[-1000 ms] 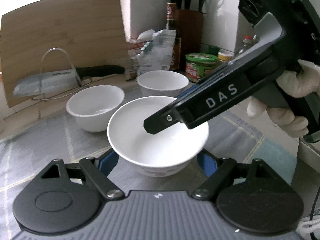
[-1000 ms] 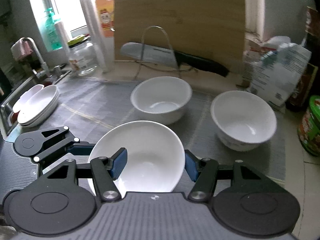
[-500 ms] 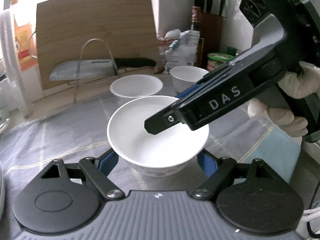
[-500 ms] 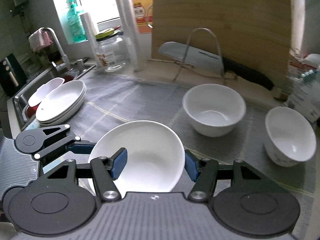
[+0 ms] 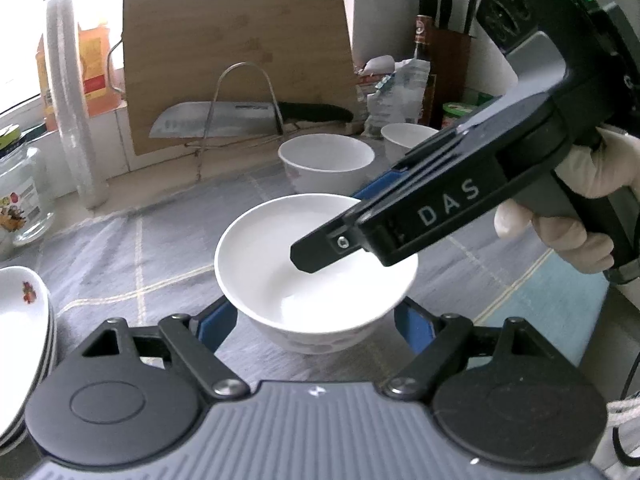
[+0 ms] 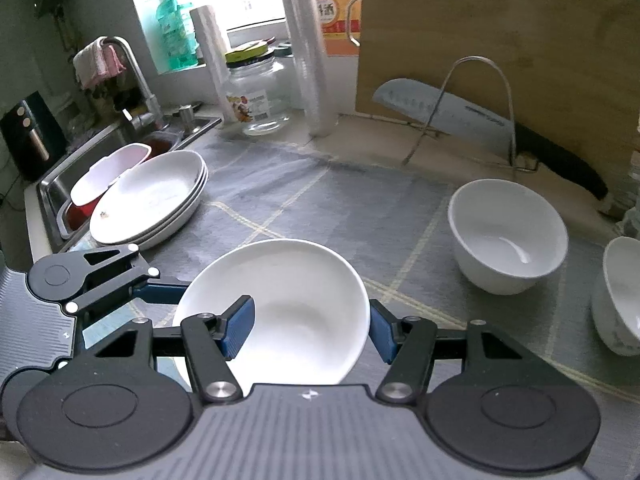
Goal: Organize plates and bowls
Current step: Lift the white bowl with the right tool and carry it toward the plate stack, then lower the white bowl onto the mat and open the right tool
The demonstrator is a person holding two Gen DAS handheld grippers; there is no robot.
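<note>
Both grippers carry one white bowl (image 5: 272,264) (image 6: 304,280) above the grey checked mat (image 6: 360,208). My left gripper (image 5: 316,328) is shut on the bowl, with a blue pad on each side of its lower wall. My right gripper (image 6: 310,332) (image 5: 348,220) is shut on the same bowl, one finger inside it and the other outside its rim. A stack of white plates (image 6: 148,196) (image 5: 20,320) sits to the left by the sink. Two more white bowls (image 6: 508,236) (image 6: 620,292) stand on the mat to the right.
The sink (image 6: 52,184) with a faucet (image 6: 136,80) lies at far left. A glass jar (image 6: 258,96), a tall sleeve of cups (image 6: 312,52), a wooden cutting board (image 6: 500,32) and a knife (image 6: 460,112) on a wire rack line the back. A gloved hand (image 5: 584,208) holds the right gripper.
Both grippers have carried the bowl leftwards across the counter. The plate stack and sink have come closer, and the two standing bowls have slid to the right of view.
</note>
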